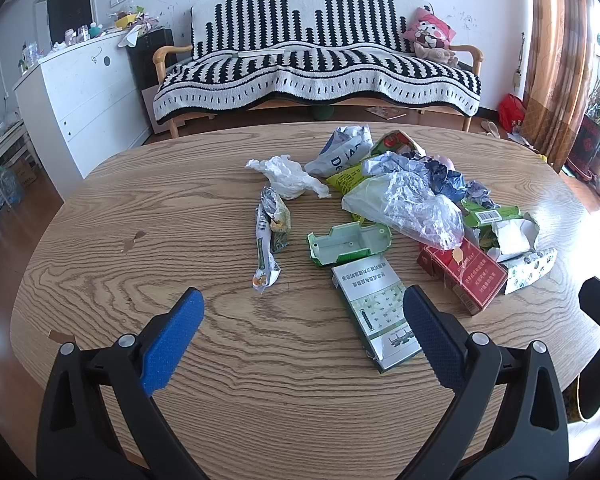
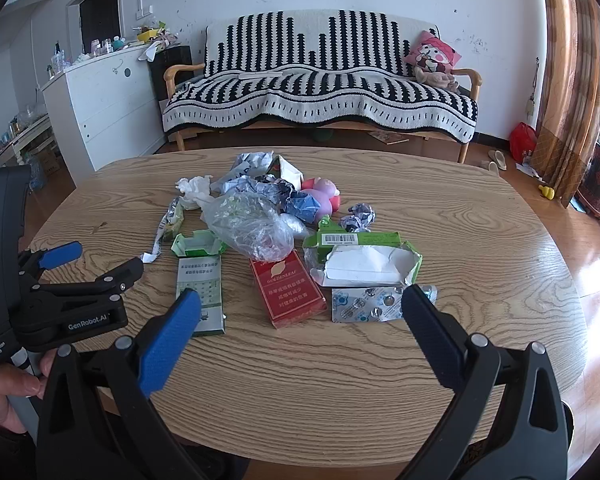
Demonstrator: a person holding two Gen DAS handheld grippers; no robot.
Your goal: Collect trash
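A heap of trash lies on the oval wooden table (image 1: 180, 240). In the left wrist view I see a green-and-white flat carton (image 1: 374, 308), a red cigarette pack (image 1: 466, 276), a clear plastic bag (image 1: 412, 206), a white tissue (image 1: 288, 178) and a twisted wrapper (image 1: 270, 236). My left gripper (image 1: 303, 306) is open above the table's near side, and the carton's near end lies by its right finger. In the right wrist view, my right gripper (image 2: 300, 308) is open and empty in front of the red pack (image 2: 288, 292), a blister sheet (image 2: 366, 304) and a torn green box (image 2: 364, 258).
A striped sofa (image 1: 320, 68) with a pink cushion (image 1: 430, 34) stands behind the table. A white cabinet (image 1: 84, 92) is at the left, curtains (image 1: 556, 60) at the right. The left gripper's body (image 2: 72, 300) and a hand (image 2: 4, 396) show at the right view's left edge.
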